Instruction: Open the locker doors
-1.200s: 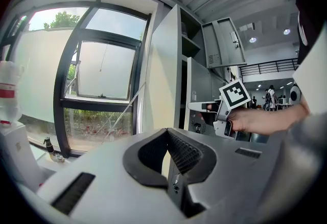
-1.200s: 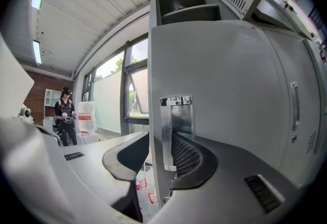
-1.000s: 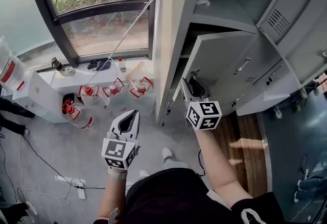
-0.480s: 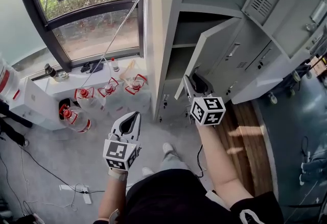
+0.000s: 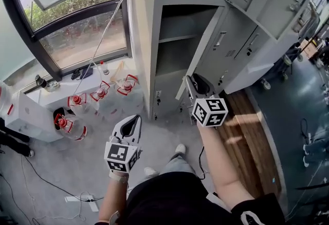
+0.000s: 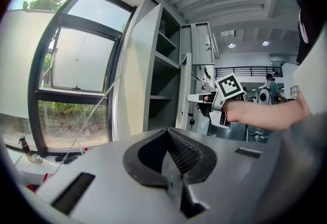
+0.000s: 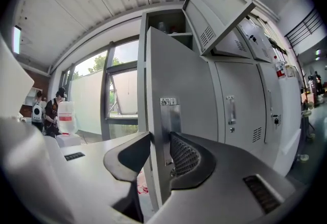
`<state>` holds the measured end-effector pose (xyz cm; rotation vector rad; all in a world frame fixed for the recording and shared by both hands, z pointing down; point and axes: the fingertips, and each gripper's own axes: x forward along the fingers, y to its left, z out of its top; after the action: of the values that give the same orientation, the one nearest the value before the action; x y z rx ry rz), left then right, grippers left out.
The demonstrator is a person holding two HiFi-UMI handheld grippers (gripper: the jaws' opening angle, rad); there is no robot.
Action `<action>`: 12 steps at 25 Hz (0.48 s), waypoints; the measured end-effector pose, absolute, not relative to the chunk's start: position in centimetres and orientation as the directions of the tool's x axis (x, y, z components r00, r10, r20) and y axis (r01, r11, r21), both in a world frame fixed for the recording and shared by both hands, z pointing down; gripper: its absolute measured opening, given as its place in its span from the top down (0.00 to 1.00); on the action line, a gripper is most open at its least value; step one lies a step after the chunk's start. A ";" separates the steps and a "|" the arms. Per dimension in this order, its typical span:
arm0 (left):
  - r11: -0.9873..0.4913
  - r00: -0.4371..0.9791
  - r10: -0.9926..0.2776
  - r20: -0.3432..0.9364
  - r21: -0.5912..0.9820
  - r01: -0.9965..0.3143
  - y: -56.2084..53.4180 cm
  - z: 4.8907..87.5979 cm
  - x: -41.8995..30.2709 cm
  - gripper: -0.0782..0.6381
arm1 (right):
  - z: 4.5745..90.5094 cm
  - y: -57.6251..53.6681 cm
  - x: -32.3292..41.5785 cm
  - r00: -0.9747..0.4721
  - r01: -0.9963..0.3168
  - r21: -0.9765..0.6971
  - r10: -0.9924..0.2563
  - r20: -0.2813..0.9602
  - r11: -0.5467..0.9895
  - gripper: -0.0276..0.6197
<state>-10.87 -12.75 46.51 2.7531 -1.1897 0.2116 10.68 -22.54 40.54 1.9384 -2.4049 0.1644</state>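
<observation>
Change: locker door swung wider | right gripper clamped on its edge | left gripper closed, empty | neighbouring doors remain shut.

Grippers, two: left gripper and right gripper, each carrying one marker cube. Locker doors swung open, two: lower door and upper door; closed doors with handles showing, two. Red-capped water jugs, four; small bottles, two; shoes, two; power strip, one.
</observation>
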 end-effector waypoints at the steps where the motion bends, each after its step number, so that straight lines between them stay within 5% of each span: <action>1: -0.687 0.687 -0.704 0.182 0.069 -0.723 -12.7 46.5 -10.4 0.87 | 40.5 -22.2 11.0 -0.207 -0.978 -0.051 -0.973 0.104 0.203 0.74; 12: -0.762 0.758 -0.626 0.182 0.064 -0.645 -12.5 45.7 -2.3 0.87 | 40.6 -18.3 16.1 -0.189 -0.980 -0.078 -0.978 0.093 0.182 0.77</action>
<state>-2.28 -12.54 45.69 2.8300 -1.0273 0.2266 16.11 -18.34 40.62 1.9862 -2.3986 0.1866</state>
